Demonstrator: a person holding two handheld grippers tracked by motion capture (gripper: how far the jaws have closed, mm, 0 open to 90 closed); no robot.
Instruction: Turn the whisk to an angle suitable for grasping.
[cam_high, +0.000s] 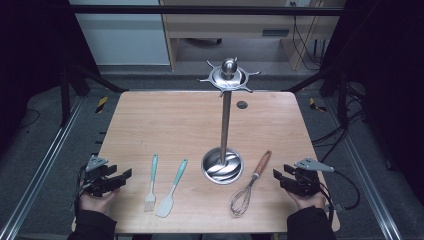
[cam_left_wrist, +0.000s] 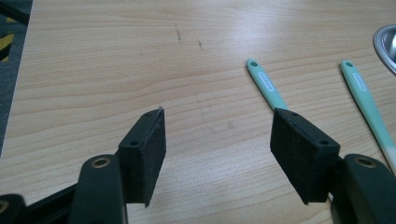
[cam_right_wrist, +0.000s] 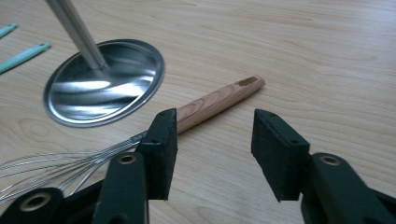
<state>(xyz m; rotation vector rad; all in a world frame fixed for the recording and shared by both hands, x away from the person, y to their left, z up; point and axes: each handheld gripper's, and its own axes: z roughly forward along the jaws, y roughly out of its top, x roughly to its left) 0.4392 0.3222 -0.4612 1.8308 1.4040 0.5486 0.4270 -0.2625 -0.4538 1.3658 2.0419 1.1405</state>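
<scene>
both grippers were released and empty: left gripper (cam_high: 121, 176), right gripper (cam_high: 279, 177). the whisk (cam_high: 248, 186) lay just right of the rack base (cam_high: 222, 165); grasping its wooden handle squarely, mid-length, seemed best.

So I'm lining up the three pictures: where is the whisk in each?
High view: whisk lies right of the stand's base.
Left gripper view: no whisk; base rim at right edge.
Right gripper view: whisk behind the left jaw, base beyond it.
</scene>
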